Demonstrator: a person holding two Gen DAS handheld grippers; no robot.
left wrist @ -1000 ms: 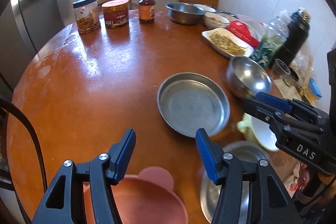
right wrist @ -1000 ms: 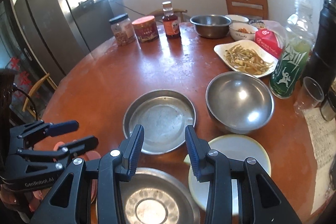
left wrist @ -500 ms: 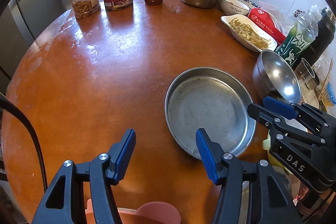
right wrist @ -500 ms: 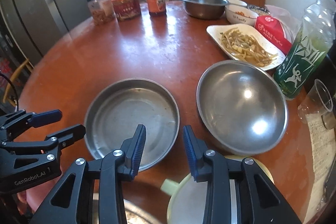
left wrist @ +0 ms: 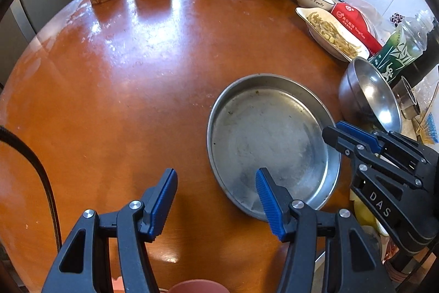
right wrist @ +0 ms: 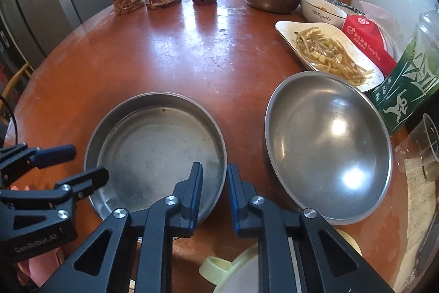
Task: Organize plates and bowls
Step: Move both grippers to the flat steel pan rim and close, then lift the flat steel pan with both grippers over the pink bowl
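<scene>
On the worktop [left wrist: 115, 89], the pan [right wrist: 153, 153] lies at 9 o'clock of the bowl [right wrist: 329, 150], the right claw [right wrist: 214, 192] closing over its near rim without pressing it yet, and the left claw [left wrist: 216, 203] half open astride its left rim.

I can read "DAS" on the right gripper [left wrist: 354, 140], "GenRobot.AI" on the left gripper [right wrist: 79, 164], "Family" on the white bowl [right wrist: 323, 11], and "TongYuo" on the red packet [right wrist: 367, 43].

silver pan [right wrist: 153, 144], reddish-brown table [right wrist: 164, 54]
</scene>
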